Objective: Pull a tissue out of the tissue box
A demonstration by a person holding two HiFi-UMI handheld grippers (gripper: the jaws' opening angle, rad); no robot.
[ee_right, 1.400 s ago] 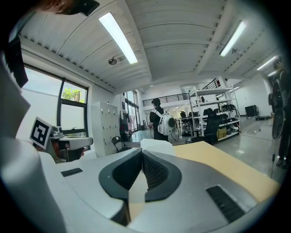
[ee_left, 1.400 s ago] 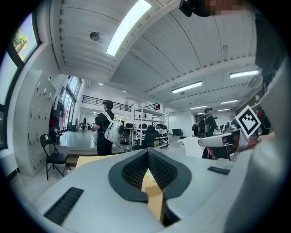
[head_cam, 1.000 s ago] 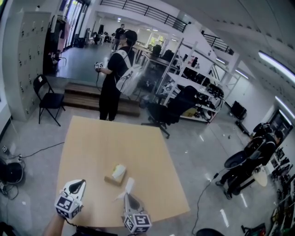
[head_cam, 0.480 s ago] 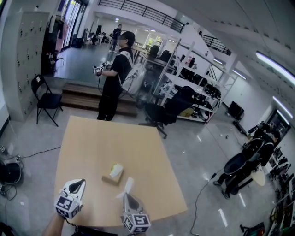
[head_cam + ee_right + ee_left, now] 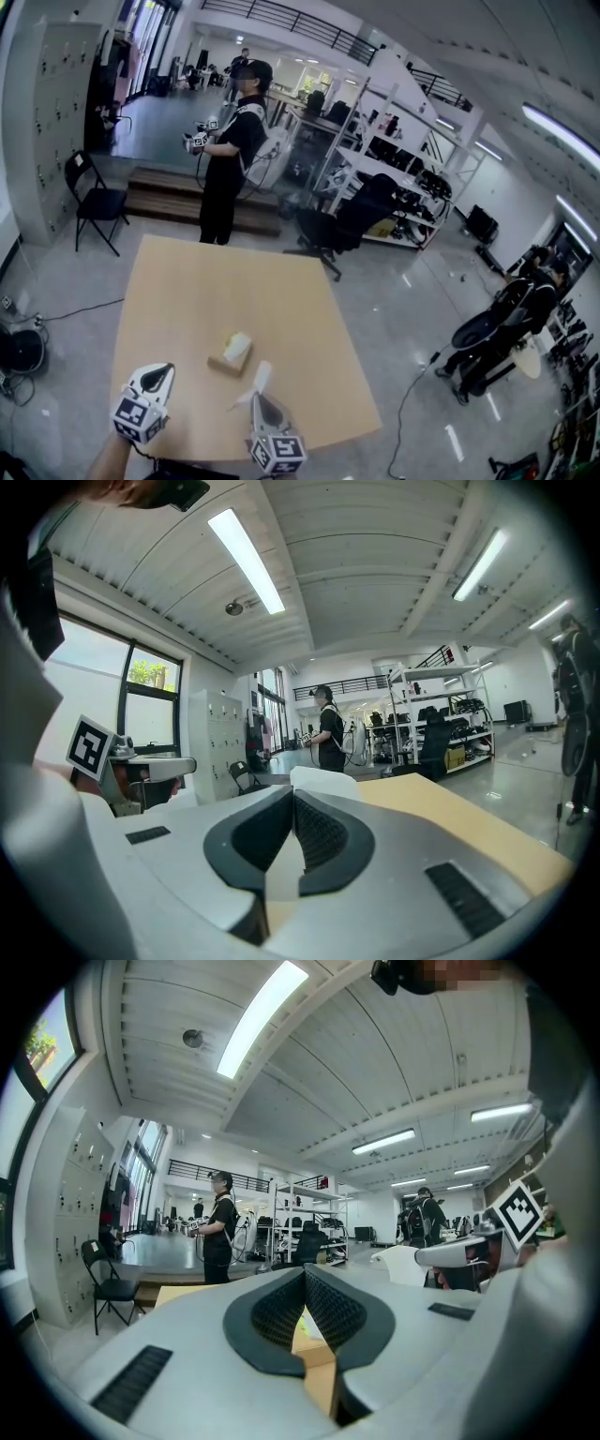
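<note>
The tan tissue box (image 5: 230,354) lies on the wooden table (image 5: 206,281), with a white tissue standing up from its top. My right gripper (image 5: 258,399) hangs just near of the box, shut on a pulled-out white tissue (image 5: 262,377) that sticks up past its tips. In the right gripper view, that tissue (image 5: 323,782) rises above the closed right gripper (image 5: 292,795). My left gripper (image 5: 157,375) hovers to the left of the box, shut and holding nothing. Seen in its own view, the left gripper (image 5: 304,1273) has its tips together.
A person (image 5: 228,150) stands beyond the far table edge holding grippers. A black folding chair (image 5: 94,202) is at far left, an office chair (image 5: 352,220) and shelving at far right. Cables (image 5: 56,314) run across the floor left of the table.
Both grippers and the held tissue have stayed where they were. The person in the background has turned and stepped a little to the left.
</note>
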